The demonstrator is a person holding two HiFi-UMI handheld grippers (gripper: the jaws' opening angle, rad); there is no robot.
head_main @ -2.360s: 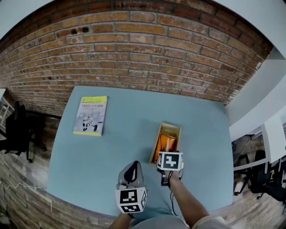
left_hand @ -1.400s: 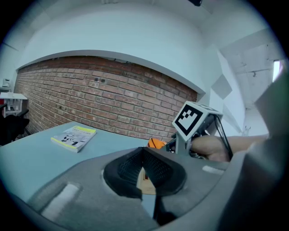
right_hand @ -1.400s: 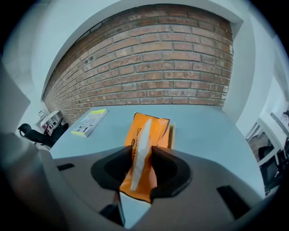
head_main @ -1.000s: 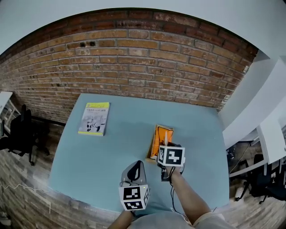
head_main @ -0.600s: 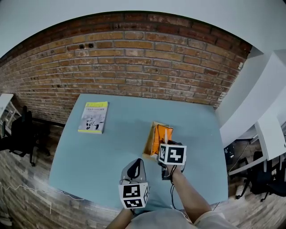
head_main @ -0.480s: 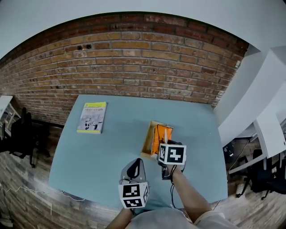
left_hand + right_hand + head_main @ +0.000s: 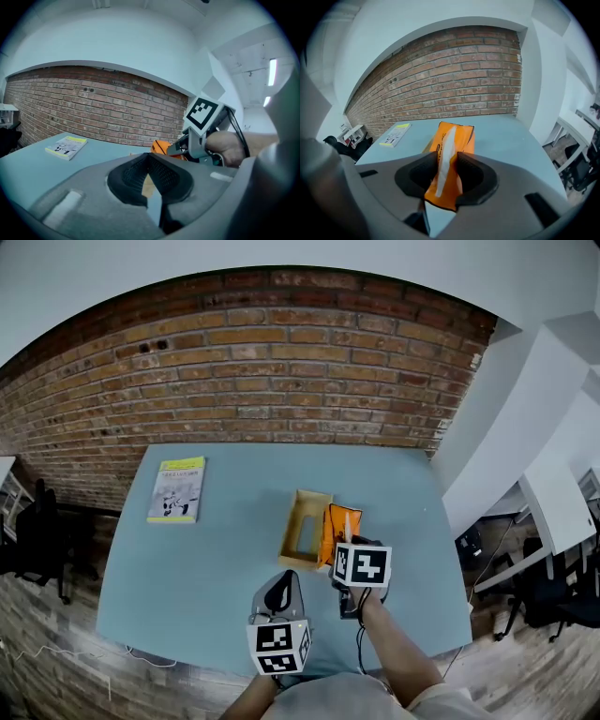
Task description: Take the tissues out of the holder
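Your right gripper [image 7: 446,165] clamps the tissue pack [image 7: 457,136] clear of the holder [image 7: 289,531], left gripper [image 7: 149,165] closed and empty: set it down.

Pale blue table [image 7: 206,568], rectangular. Yellow-topped booklet [image 7: 175,490] lies flat near far left corner. Open-topped holder [image 7: 289,526], apparently wooden, sits near centre, well apart from booklet.

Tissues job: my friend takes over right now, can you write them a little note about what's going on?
Left gripper: shut, nothing in it, idle over the table's near edge.
Right gripper: shut on the orange tissue pack, held just right of the wooden holder.
Done: the pack is out, and the holder looks empty on the blue table.
Left: probably set the pack down on the table and let go.
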